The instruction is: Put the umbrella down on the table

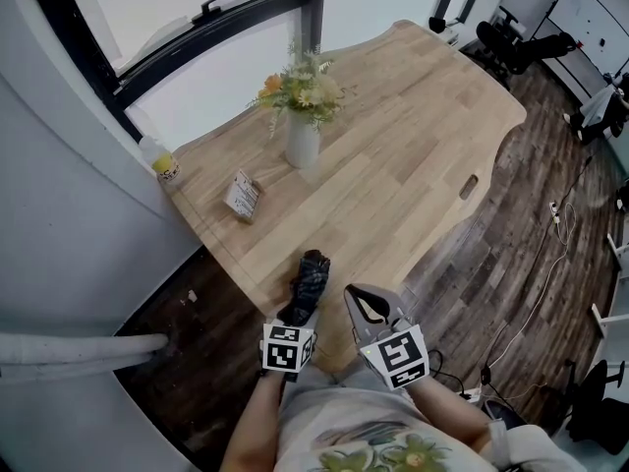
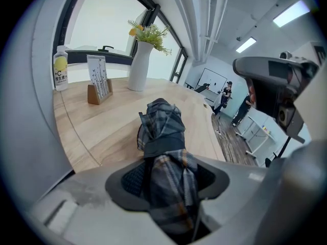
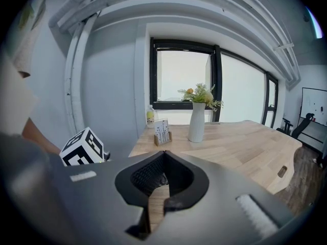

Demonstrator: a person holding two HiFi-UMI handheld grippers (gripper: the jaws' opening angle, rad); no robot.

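Note:
A folded dark plaid umbrella (image 1: 308, 283) (image 2: 162, 137) sticks out from my left gripper (image 1: 300, 308) (image 2: 166, 175), whose jaws are shut on its lower part. Its free end reaches over the near edge of the wooden table (image 1: 413, 155) (image 2: 107, 126); whether it touches the wood I cannot tell. My right gripper (image 1: 371, 308) (image 3: 163, 160) hovers just to the right of the umbrella, shut, with nothing between its jaws. The left gripper's marker cube (image 3: 84, 148) shows in the right gripper view.
On the table stand a white vase of flowers (image 1: 302, 138) (image 2: 139, 65) (image 3: 196, 121), a small card in a wooden stand (image 1: 242, 196) (image 2: 98, 86) and a bottle (image 1: 161, 162) by the window. The table has a slot (image 1: 469, 186) near its right edge. Dark floor surrounds it.

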